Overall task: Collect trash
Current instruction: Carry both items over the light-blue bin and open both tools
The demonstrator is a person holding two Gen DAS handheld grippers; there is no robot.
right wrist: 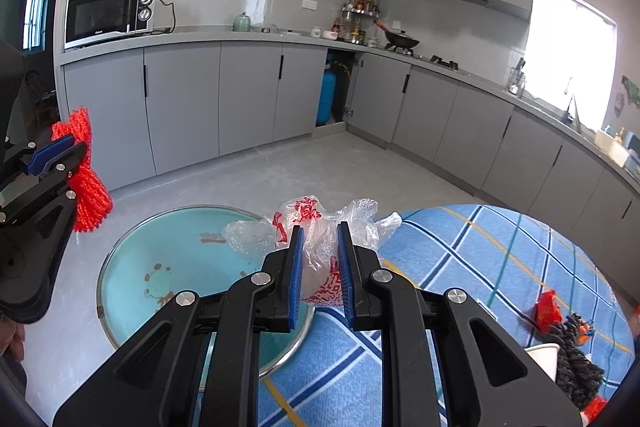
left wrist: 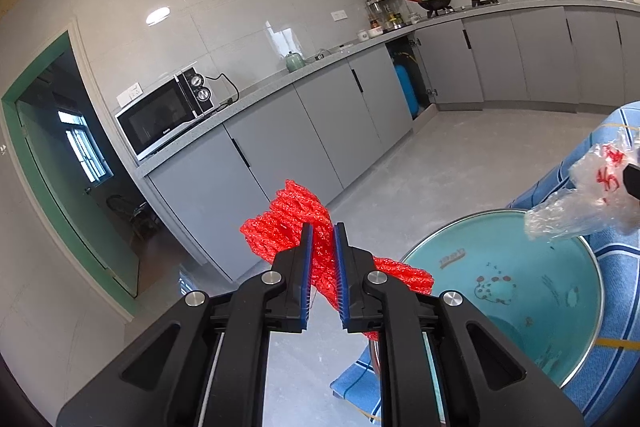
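Left gripper was clamped on the red net, holding it in the air just left of the basin. Right gripper was pinched on the plastic bag, hanging over the basin's rim where it met the blue cloth. More scraps lay at the cloth's right.

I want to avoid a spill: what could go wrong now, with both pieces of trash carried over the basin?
1. The red foam net hangs mostly outside the left gripper; it may slip to the floor.
2. The plastic bag in the right gripper sits over the teal basin's rim, so it could land outside.
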